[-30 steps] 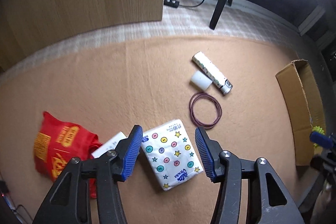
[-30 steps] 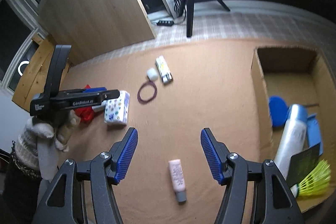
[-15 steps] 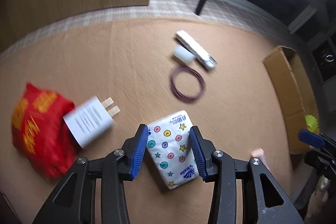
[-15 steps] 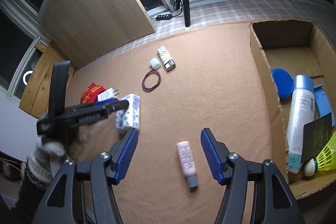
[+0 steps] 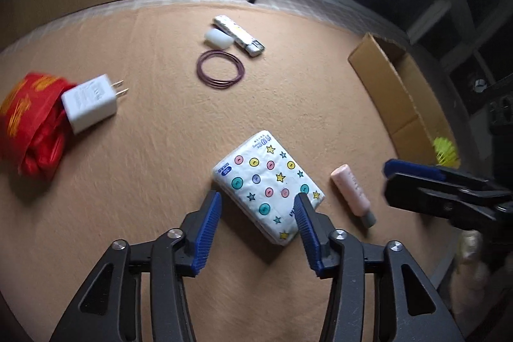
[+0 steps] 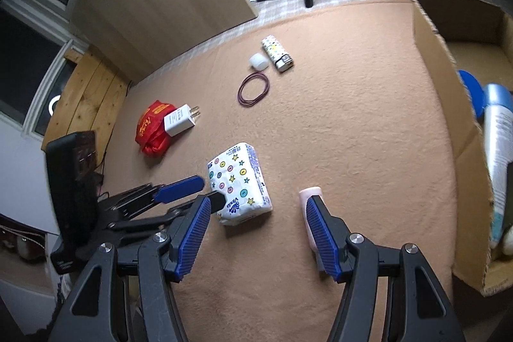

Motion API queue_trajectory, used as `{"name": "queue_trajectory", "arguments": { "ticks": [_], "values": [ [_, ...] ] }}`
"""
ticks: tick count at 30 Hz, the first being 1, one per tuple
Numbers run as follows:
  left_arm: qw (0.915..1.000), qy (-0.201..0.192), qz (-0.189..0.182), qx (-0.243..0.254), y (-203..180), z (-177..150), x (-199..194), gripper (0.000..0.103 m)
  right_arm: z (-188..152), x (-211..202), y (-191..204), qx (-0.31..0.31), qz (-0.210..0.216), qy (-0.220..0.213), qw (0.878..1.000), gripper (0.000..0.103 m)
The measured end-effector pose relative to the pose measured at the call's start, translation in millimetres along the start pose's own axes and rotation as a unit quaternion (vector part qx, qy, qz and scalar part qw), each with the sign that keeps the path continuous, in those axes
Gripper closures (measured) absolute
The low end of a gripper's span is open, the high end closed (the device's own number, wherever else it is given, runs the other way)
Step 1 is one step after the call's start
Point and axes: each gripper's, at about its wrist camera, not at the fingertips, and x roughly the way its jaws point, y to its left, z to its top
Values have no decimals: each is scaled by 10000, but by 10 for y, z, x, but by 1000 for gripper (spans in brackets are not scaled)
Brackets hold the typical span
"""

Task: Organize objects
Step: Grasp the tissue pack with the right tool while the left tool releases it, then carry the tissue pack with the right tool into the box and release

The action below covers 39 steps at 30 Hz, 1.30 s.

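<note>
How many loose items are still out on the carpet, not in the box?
7: tissue pack between the left gripper's fingers, pink tube beside it, red bag with white charger on it, hair ties, white cap, lighter. Others may be hidden.
</note>
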Motion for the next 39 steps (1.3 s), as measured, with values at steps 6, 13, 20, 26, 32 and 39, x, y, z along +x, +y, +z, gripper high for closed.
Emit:
{"name": "queue_trajectory", "arguments": {
  "ticks": [6,13,20,26,32,39],
  "values": [
    [9993,70,-153,-324,65,-161,-31,38,91,245,93,-301,0,356,9989,45],
    [9987,112,-209,-452,70,-164,42,39,145,513,214,-524,52,722,9960,50],
    [9984,159,-291,-451,34,-131,110,50,135,641,181,-438,147,941,9945,62],
    [9987,183,-313,-369,-33,-137,137,58,101,595,238,-574,30,861,9946,71],
    [9991,98,-268,-311,-97,-139,72,59,57,421,311,-704,-73,643,9954,73],
    [9997,-218,-47,134,-436,-59,-228,59,28,-31,465,-1037,-365,46,9939,73]
  ]
}}
